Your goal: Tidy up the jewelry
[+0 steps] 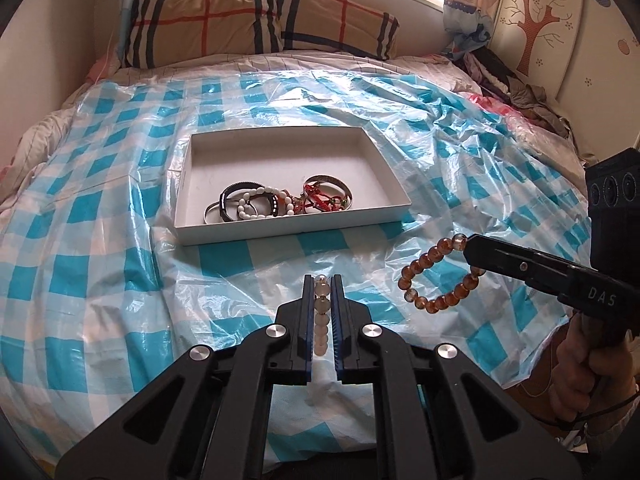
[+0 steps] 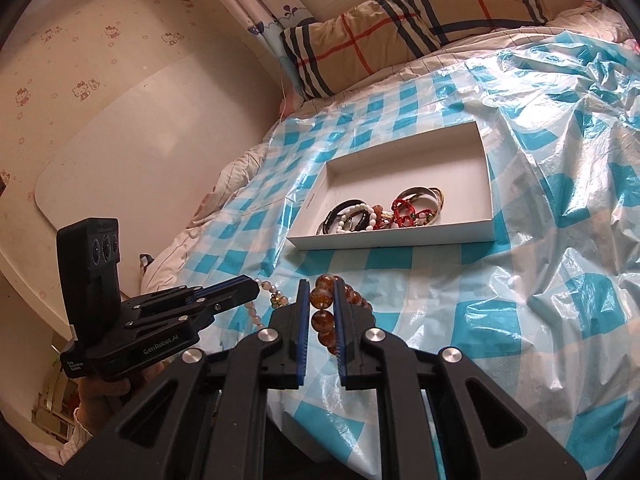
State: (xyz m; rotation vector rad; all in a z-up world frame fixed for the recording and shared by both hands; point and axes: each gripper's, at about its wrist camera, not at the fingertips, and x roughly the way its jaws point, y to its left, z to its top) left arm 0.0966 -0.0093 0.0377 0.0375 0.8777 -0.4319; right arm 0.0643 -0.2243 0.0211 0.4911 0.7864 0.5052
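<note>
A white shallow box [image 1: 394, 188] [image 2: 490, 184] lies on the bed's blue-checked plastic sheet. In it sits a pile of bracelets [image 1: 280, 202] [image 2: 380, 210]: dark bangles, white beads, a red one, metal rings. My left gripper [image 1: 322, 280] [image 2: 256, 282] is shut on a pale pink bead bracelet [image 1: 321, 312] [image 2: 256, 316], held above the sheet, nearer me than the box. To its right my right gripper [image 2: 322, 282] [image 1: 468, 246] is shut on an amber bead bracelet [image 2: 322, 320] [image 1: 436, 280], whose loop hangs below the fingers.
Plaid pillows [image 1: 256, 20] [image 2: 400, 24] lie at the head of the bed under a window. A pile of clothes [image 1: 516, 84] sits at the right edge by the headboard. A white round table [image 2: 132, 152] stands left of the bed. A hand [image 1: 580, 364] grips the right tool.
</note>
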